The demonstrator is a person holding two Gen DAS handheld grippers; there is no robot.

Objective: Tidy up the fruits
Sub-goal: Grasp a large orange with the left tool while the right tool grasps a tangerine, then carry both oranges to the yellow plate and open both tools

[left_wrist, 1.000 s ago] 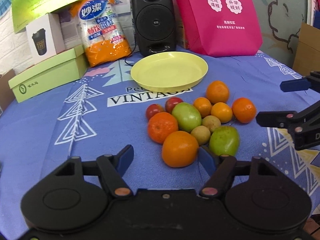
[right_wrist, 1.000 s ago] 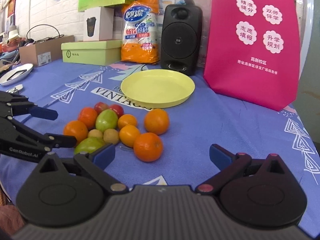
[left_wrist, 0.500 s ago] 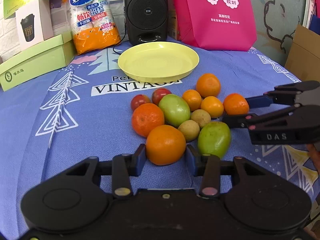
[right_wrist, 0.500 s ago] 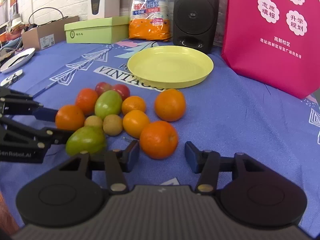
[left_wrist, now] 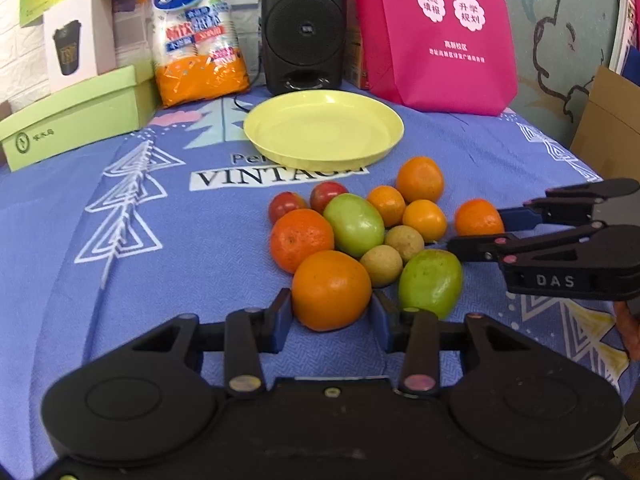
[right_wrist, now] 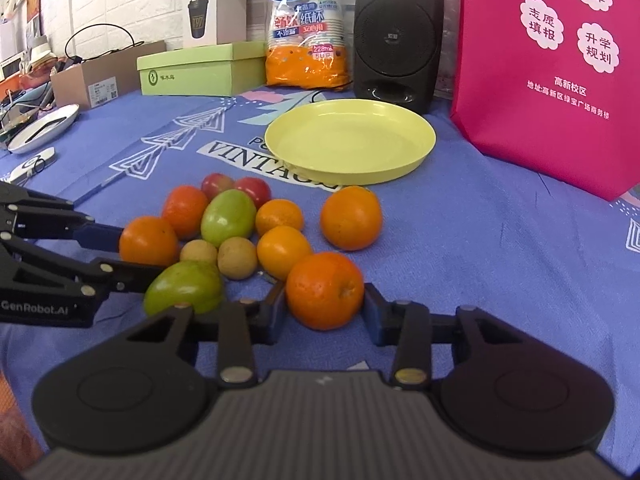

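- Left gripper (left_wrist: 330, 314): fingers have just been closing and now press both sides of a large orange (left_wrist: 331, 290) at the near edge of the fruit pile, lower centre of the left wrist view. The orange sits on the tabletop (left_wrist: 120, 280).
- Right gripper (right_wrist: 324, 310): fingers have likewise just been closing and now clamp another orange (right_wrist: 325, 295), lower centre of the right wrist view, also resting on the blue cloth.
- Left wrist view only: the right gripper enters from the right edge, its fingers on either side of that second orange (left_wrist: 478, 218); a cardboard box (left_wrist: 608, 128) stands at the far right edge.
- Right wrist view only: the left gripper enters from the left edge with the large orange (right_wrist: 148, 240) between its fingers; a white dish (right_wrist: 44, 128) and a brown carton (right_wrist: 100, 76) lie at the upper left.
- Both views: the yellow plate (left_wrist: 324, 128) holds nothing and stands beyond the pile, upper centre; a green mango (left_wrist: 431, 282) lies just beside the left gripper's orange.
- Behind the plate: black speaker (left_wrist: 304, 24), pink bag (left_wrist: 432, 32), paper-cup pack (left_wrist: 196, 36), green box (left_wrist: 76, 116).
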